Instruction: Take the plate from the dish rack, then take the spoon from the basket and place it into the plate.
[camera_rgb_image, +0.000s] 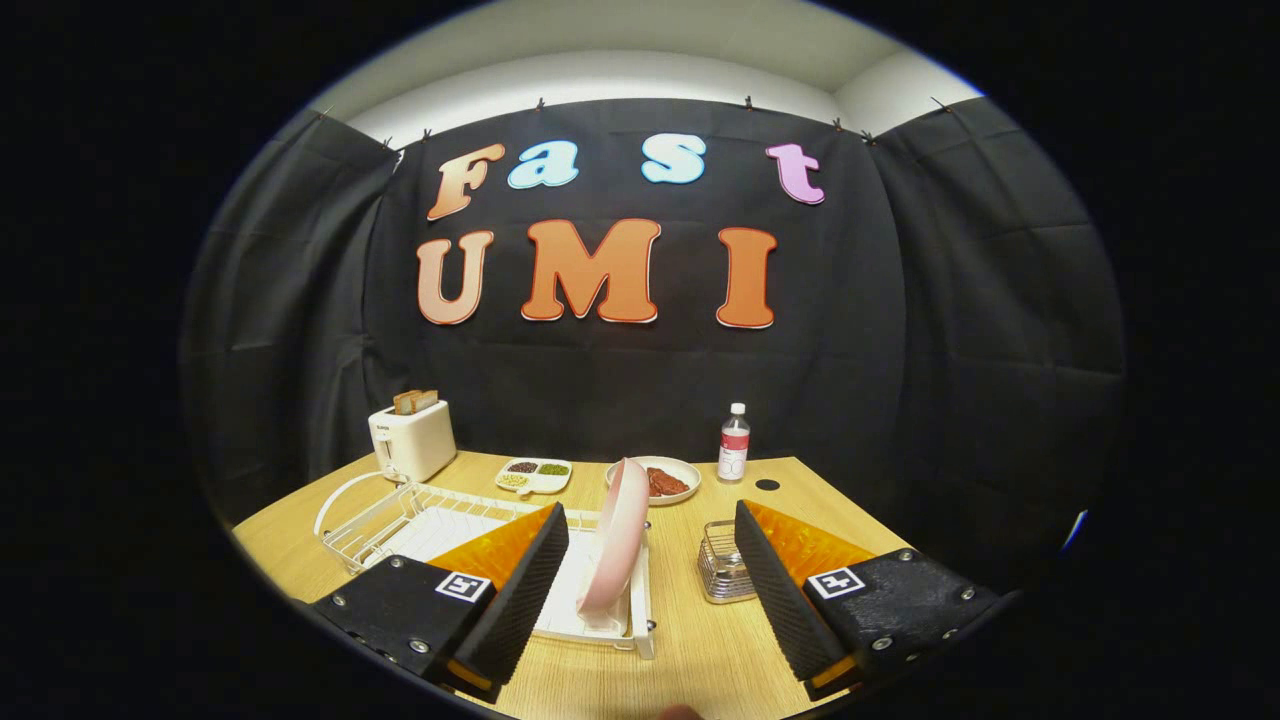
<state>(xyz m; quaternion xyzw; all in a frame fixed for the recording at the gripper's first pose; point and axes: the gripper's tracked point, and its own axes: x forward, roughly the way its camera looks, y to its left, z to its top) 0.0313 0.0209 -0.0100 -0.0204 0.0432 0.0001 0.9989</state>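
Note:
A pink plate (617, 540) stands on edge at the right end of the white wire dish rack (400, 515), seen between my fingers and a little ahead of them. My gripper (650, 535) is open, its wide-apart fingers on either side of the plate without touching it. A small wire basket (722, 565) sits on the table just behind the right finger, which partly hides it. I cannot make out a spoon in it.
On the wooden table (700, 650) beyond the rack: a white toaster (412, 440) with bread at the back left, a divided dish of beans (534, 474), a plate of red food (668, 482) and a water bottle (734, 444).

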